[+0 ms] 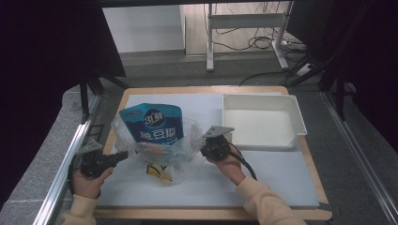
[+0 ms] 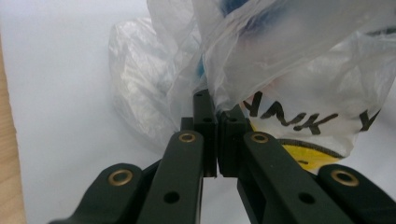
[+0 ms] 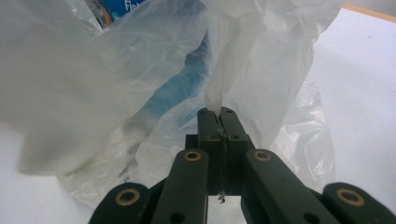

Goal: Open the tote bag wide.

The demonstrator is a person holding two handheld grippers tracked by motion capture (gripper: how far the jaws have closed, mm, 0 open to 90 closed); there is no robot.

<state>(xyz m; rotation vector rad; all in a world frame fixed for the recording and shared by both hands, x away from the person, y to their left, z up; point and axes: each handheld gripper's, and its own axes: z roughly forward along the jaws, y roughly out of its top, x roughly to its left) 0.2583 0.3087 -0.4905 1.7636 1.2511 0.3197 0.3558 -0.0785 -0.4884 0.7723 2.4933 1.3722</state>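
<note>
Nearest the person, the left gripper point(image 1: 123, 156) is pinching one edge of a thin, translucent white plastic carrier bag point(image 1: 162, 150), its jaws clenched on a fold of film, and the right gripper point(image 1: 205, 149) is doing the same on the opposite edge, a strip of film visibly trapped between its closed jaws. The bag is sitting on the white sheet point(image 1: 281, 178) covering the wooden table, between the two grippers, just left of the empty white rectangular plastic tray point(image 1: 296, 112). The film is looking feather-light, limp and slippery, so it is likely tearing or slipping if pulled hard; the bunched rim on each side is seeming the soundest place to hold. Standing in the bag's mouth is a blue stand-up foil pouch with white lettering point(image 1: 152, 123), probably the heavier part and stiffer than the film. Its lower half is blurring behind the plastic, and the yellow and black print low on the bag is staying unreadable.
</note>
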